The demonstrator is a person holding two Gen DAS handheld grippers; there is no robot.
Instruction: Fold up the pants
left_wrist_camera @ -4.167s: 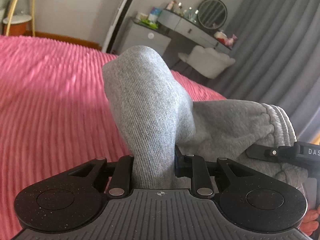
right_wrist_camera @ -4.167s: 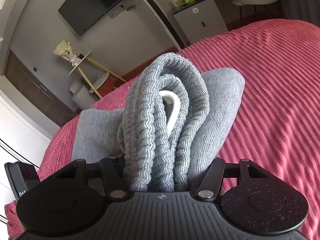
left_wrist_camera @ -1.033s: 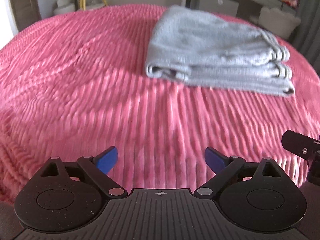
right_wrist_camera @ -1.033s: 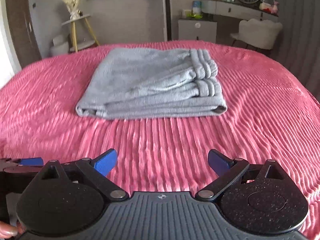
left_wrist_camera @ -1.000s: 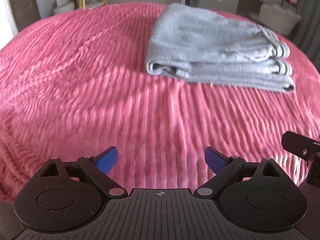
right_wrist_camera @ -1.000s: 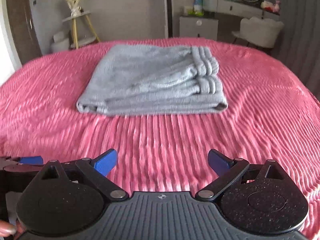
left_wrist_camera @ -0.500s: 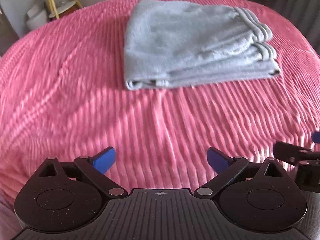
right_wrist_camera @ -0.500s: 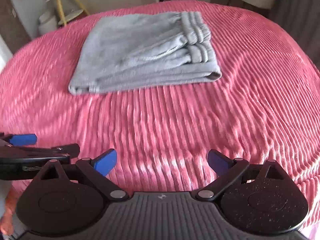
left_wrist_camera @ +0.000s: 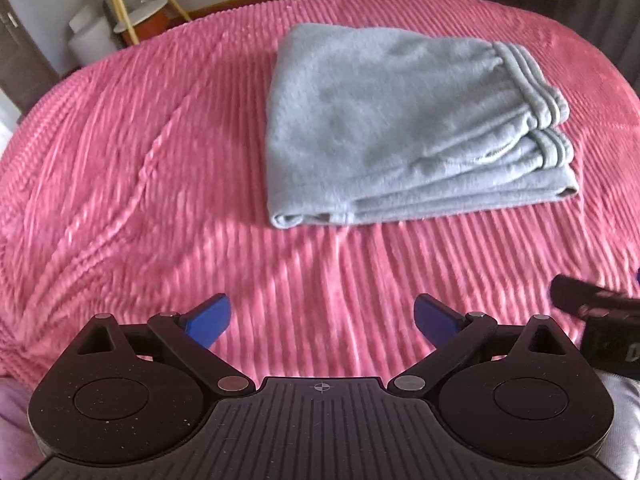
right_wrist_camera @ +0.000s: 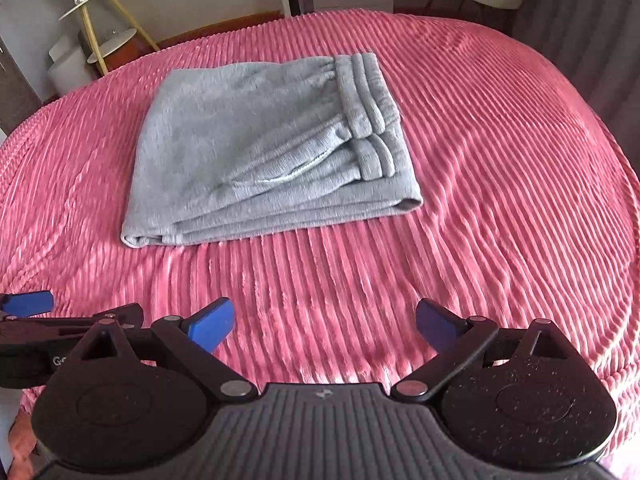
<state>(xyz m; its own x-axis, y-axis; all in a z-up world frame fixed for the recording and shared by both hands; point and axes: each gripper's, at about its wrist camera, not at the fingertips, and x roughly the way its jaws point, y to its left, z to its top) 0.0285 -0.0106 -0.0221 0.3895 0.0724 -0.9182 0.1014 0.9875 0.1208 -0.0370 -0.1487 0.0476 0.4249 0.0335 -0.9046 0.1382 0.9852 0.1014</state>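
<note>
Jaws on both the left gripper [left_wrist_camera: 322,320] and the right gripper [right_wrist_camera: 325,322] stand wide apart, holding nothing, low in each frame. The grey fleece pants [right_wrist_camera: 268,152], folded into a layered rectangle, lie upper centre on the pink ribbed bedspread [right_wrist_camera: 500,168], well apart from both; the motion-blurred edges look roughly even.

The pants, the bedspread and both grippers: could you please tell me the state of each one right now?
pants: folded into a flat stack, lying on the bedspread, waistband at the right end, touched by neither gripper.
bedspread: pink and ribbed, spread over the bed, with some creases.
left gripper: open, empty, short of the pants.
right gripper: open, empty, short of the pants.
</note>
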